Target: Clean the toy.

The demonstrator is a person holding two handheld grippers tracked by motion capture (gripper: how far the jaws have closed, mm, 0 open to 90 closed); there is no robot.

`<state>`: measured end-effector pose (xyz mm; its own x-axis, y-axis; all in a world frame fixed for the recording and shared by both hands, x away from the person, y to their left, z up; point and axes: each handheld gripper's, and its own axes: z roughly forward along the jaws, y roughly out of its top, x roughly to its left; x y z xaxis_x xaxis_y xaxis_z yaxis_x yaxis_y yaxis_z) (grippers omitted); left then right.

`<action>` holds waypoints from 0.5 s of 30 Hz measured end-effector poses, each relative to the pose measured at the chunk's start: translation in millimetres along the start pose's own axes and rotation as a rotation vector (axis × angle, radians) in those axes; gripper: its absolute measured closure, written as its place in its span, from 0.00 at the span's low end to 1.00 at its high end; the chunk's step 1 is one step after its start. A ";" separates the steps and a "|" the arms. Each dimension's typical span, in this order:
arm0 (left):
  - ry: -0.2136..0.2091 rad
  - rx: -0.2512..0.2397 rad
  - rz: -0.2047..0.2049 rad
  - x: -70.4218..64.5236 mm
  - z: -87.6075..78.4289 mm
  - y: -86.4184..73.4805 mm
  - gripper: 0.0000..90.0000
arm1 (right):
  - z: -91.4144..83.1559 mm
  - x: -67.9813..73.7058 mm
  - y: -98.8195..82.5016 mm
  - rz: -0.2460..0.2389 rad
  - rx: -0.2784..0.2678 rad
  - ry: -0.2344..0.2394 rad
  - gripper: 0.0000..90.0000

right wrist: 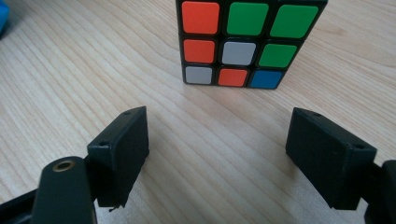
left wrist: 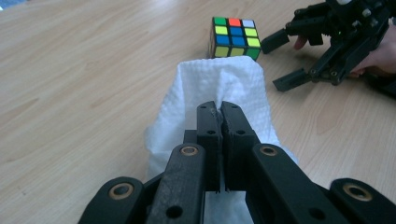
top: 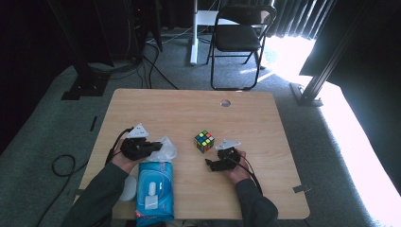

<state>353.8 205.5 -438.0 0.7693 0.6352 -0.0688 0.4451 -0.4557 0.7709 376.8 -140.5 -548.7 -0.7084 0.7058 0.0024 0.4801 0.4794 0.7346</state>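
High view first: the left gripper (top: 152, 147) has a thin white embossed wet wipe (top: 166, 149) pinched tight between its jaws, drawn up just above the blue soft plastic wipe packet (top: 154, 189) lying flat near the table's front edge. So the pulling-out looks done, though whether the sheet is fully free of the packet I can't quite tell from here. Wiping is what's left, I'd guess. Beside it, the right gripper (top: 211, 163) rests with jaws spread wide and empty, just short of the glossy multicoloured puzzle cube (top: 204, 141) (hard plastic, square tiles) on the pale wood-grain table (top: 189, 109).
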 end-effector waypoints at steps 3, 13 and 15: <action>0.009 -0.006 0.001 1.0 -1.9 2.1 0.97 | 0.3 -0.3 0.3 -0.002 0.000 0.001 0.23; 0.027 -0.039 -0.007 9.2 -8.5 10.1 0.97 | 1.0 -0.8 1.0 -0.005 0.000 -0.001 0.23; 0.029 -0.044 -0.008 10.9 -10.0 11.7 0.97 | 1.2 -1.2 1.3 -0.011 -0.001 0.004 0.23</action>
<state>362.8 213.4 -423.5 0.7517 0.6570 -0.0575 0.4304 -0.4227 0.7975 378.9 -140.0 -548.6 -0.7154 0.6987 -0.0031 0.4719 0.4865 0.7352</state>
